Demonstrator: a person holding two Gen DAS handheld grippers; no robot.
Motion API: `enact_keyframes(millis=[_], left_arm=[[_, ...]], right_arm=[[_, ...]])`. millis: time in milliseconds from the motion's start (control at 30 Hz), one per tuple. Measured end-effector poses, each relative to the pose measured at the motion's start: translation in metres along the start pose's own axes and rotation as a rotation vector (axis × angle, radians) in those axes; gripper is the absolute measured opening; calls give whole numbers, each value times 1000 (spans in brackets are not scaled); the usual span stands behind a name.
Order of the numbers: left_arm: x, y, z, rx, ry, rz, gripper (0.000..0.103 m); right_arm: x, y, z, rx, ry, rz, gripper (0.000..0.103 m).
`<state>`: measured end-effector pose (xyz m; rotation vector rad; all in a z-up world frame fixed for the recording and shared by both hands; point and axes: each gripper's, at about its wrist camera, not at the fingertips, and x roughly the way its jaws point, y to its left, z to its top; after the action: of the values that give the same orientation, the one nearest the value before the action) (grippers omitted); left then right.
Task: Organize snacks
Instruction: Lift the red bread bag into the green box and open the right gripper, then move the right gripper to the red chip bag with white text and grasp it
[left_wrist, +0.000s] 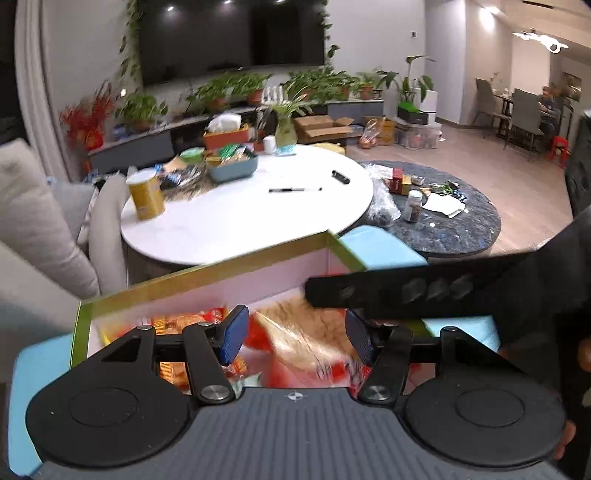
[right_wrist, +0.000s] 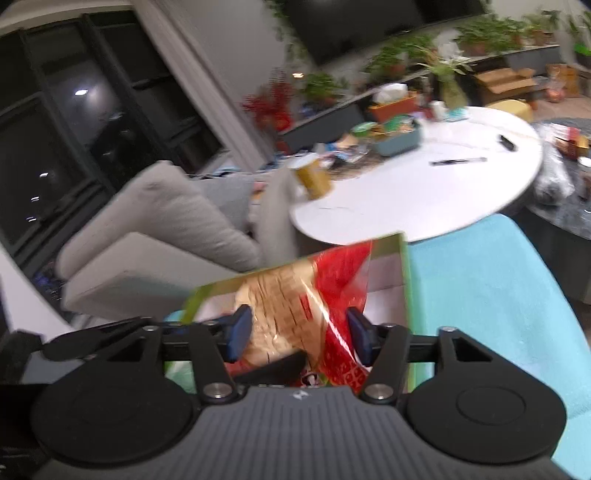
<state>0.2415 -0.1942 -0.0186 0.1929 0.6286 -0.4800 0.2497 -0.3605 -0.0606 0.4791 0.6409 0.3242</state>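
Right gripper (right_wrist: 299, 338) jaws open around red snack bag (right_wrist: 314, 291), over green-rimmed box (right_wrist: 402, 280)

One green-edged box (left_wrist: 207, 273) at lower centre, one red bag (right_wrist: 295, 295) over it. On the white table (left_wrist: 258, 221): one yellow can (left_wrist: 146, 197), one pen (left_wrist: 293, 190), one blue tub (left_wrist: 232, 168), one vase (left_wrist: 285, 134).

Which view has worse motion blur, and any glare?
Right wrist view: heavy smear across sofa, white table and the red snack bag. Left wrist view: sharper background, but that bag is streaked; ceiling lights glare on the TV. Both fisheye-bent.
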Motion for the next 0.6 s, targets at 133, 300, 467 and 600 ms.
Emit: enact_keyframes(millis=[133,300,467,600], left_arm=[[-9,6,-5,-23,10,6,59],[-30,6,-8,-33,-6,4,60],[-55,5,-12,-42,-18,7,65],[-80,2,-18,-37,-42,20,69]], right_arm=[[-8,-13,-4,73,4,32,67],[-32,-2,-7,54,-15,22,67],[-47,12,-10,24,-22,16,67],[-65,28,-17,-4,-19,17,67]])
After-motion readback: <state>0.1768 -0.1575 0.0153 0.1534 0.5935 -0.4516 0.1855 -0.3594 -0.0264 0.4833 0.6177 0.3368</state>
